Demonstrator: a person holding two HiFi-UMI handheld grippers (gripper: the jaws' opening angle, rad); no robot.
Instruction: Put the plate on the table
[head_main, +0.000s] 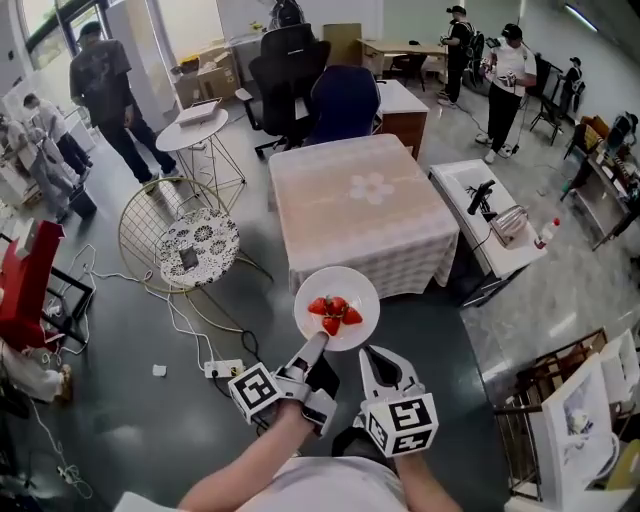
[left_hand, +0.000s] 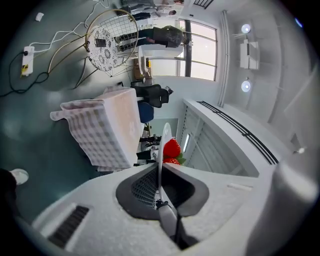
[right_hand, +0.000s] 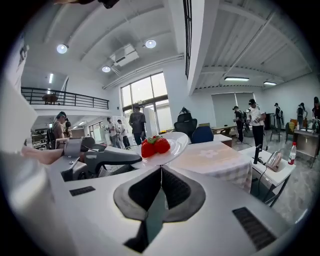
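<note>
The plate was round, plain white and shallow, with a low raised rim. A small heap of red strawberries with green tops sat near its middle. It hung in the air over the dark floor, just short of the near edge of the bench, which wore a pale checked cloth with a flower print. The plate was not resting on the bench.

The left gripper had its jaws clamped on the plate's near rim. In the left gripper view the plate showed edge-on as a thin white line running down between the left gripper's dark pads, with the strawberries to one side of it.

The right gripper had its jaws together with nothing between them. In the right gripper view the plate and strawberries lay just past the right gripper's tips, with the bench behind them.

Whether those tips touched the plate's rim or underside could not be told. The part of the rim inside the left jaws was hidden. The berries overlapped, so their number was unclear. The person's arms were cut off at the bottom of the head view.
</note>
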